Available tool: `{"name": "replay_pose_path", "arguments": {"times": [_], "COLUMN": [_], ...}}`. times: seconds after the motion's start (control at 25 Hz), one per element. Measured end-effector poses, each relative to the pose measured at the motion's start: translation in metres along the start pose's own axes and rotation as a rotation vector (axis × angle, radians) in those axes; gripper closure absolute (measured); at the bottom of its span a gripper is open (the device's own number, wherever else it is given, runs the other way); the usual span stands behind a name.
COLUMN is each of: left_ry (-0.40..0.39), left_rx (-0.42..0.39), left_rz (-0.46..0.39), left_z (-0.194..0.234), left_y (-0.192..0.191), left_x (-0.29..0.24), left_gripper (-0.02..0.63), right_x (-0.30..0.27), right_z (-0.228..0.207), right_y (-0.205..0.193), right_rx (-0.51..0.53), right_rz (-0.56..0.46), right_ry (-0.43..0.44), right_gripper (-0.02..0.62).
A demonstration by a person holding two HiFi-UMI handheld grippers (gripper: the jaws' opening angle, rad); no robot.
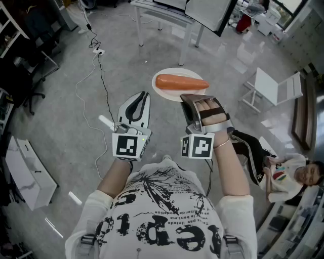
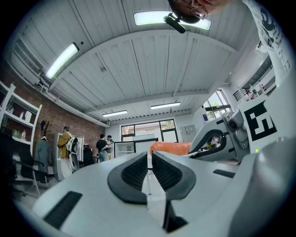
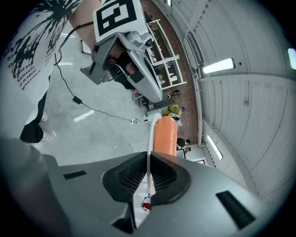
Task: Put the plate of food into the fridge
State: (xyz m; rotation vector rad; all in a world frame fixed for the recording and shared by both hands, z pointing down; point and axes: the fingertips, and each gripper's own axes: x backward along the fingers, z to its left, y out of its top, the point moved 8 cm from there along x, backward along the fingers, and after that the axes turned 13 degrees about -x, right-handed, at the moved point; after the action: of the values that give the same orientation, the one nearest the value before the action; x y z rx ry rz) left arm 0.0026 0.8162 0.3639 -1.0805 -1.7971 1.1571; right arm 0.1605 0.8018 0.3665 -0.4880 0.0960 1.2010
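— Where's the plate [image 1: 174,72]?
— Above the floor [image 1: 61,101], rim clamped in the right gripper [image 1: 191,97] jaws, an orange food piece [image 1: 181,82] on it. The left gripper [image 1: 144,95] jaws are closed, empty.

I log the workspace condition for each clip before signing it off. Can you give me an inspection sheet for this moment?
Surface: grey floor; no worktop in use.
Job's things: white plate held in the air, orange food lying on it; fridge not identified.
Clutter: white panel lying on the floor at the left.
Grippers: right gripper shut on the plate's rim; left gripper shut, nothing between its jaws.
Cables: cable trails over the floor from a power strip.
Surroundings: white table, white folding chair; people standing far off in the left gripper view.
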Motion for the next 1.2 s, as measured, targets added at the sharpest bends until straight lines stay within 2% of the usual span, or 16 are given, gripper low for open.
{"name": "replay_pose_path", "arguments": {"times": [0.72, 1.2], "left_ry": [-0.008, 0.015], "left_rx": [-0.006, -0.024], "left_rz": [-0.011, -0.029], "left_z": [-0.002, -0.015], "left_y": [0.002, 0.005], "left_x": [-0.009, -0.036], "left_gripper": [0.569, 0.569], "right_x": [-0.003, -0.016], "right_z": [-0.004, -0.012], "right_y": [-0.003, -0.033], "right_rx": [-0.024, -0.024], "right_rz": [-0.005, -0.021], "right_ry": [0.007, 0.019], "right_gripper": [0.578, 0.578]}}
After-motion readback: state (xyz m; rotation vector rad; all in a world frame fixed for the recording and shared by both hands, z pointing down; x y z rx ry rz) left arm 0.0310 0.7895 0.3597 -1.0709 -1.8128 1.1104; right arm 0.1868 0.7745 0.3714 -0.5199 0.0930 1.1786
